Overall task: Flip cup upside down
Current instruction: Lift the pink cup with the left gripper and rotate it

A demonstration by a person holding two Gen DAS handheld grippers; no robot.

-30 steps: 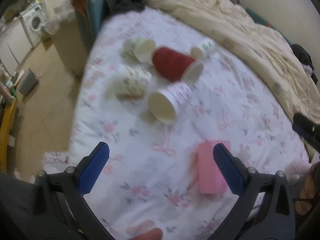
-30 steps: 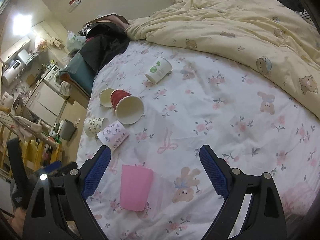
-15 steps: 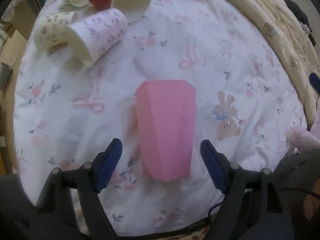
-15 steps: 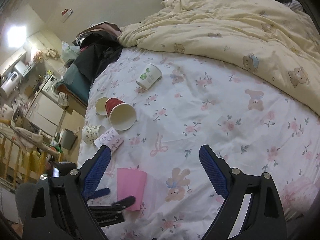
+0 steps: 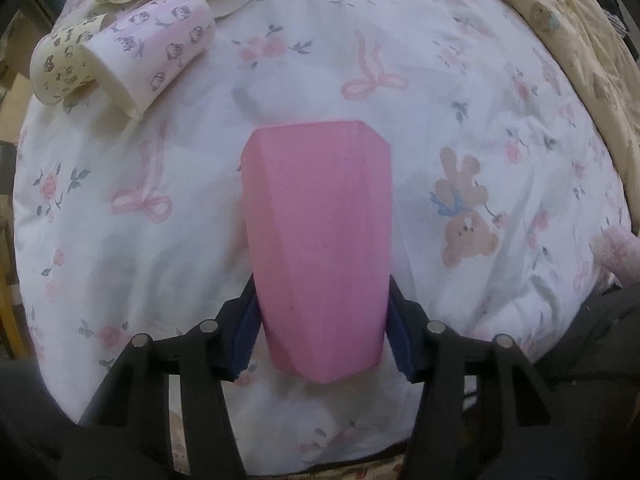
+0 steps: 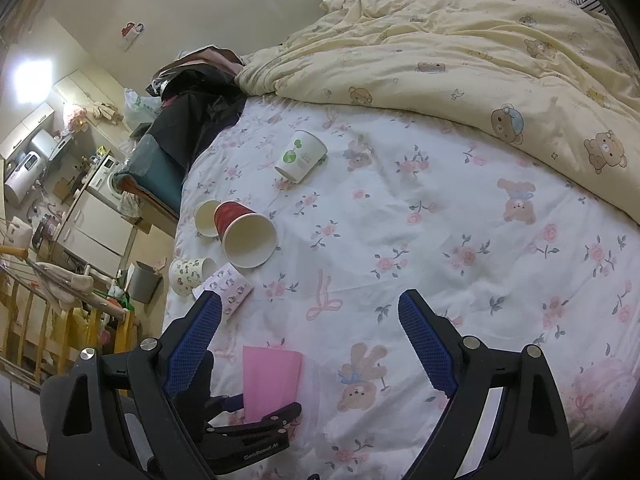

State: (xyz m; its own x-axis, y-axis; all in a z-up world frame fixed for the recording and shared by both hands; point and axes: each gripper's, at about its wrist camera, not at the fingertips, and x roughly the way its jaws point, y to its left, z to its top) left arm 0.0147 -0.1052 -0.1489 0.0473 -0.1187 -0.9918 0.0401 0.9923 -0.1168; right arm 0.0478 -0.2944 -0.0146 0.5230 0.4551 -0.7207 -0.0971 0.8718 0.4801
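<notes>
Left wrist view: my left hand-held gripper (image 5: 322, 336) is clenched w/ both blue pads on the faceted pink plastic cup (image 5: 320, 248), centre frame, lying on the floral bedsheet (image 5: 460, 80). Patterned white-and-pink paper cup (image 5: 152, 52) upper left.

Right wrist view: right hand-held gripper (image 6: 308, 336) released, over the sheet; pink cup (image 6: 270, 376) bottom centre-left.

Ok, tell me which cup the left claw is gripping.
The pink faceted cup, clamped between the left claw pads. The paper cups lie loose farther up the bed; the right claw is open.
</notes>
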